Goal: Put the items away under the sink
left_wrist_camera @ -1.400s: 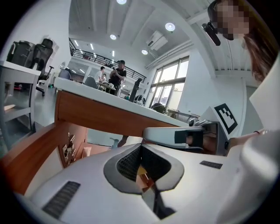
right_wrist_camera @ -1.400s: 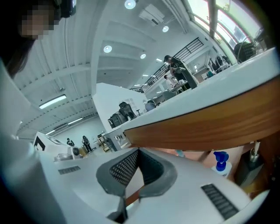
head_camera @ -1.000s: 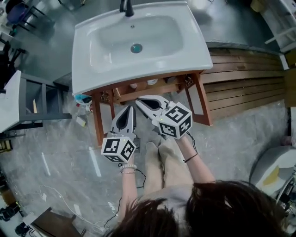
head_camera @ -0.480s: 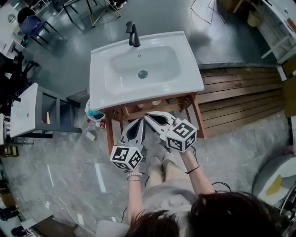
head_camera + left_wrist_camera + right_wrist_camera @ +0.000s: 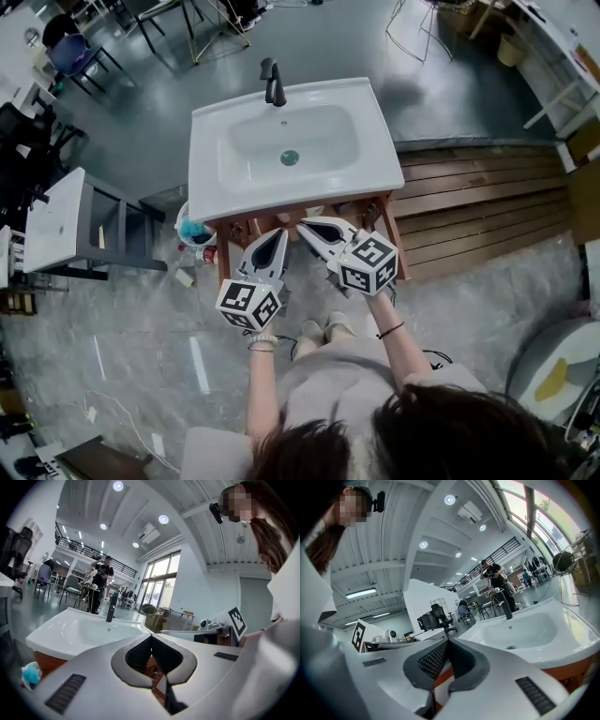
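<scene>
I hold left tool (image 5: 272, 236) and right tool (image 5: 305, 226) closed, empty; teal-and-red floor clutter (image 5: 195, 236) lies left of the white wood-legged sink (image 5: 375, 164) (nearer left tool).

We see the sink (image 5: 211, 178) overhanging its wooden frame (image 5: 397, 248), whose legs flank the opening beneath; clutter (image 5: 192, 231) crowds the floor (image 5: 469, 300) at its left, and the right side seems clear.

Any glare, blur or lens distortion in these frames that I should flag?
Head view: sharp and evenly lit, the sink crisp, straight lines bowing toward the edges. Left gripper view: strong fisheye with a black round border, ceiling lights flaring. Right gripper view: same fisheye and border, windows blown out at upper right.
</scene>
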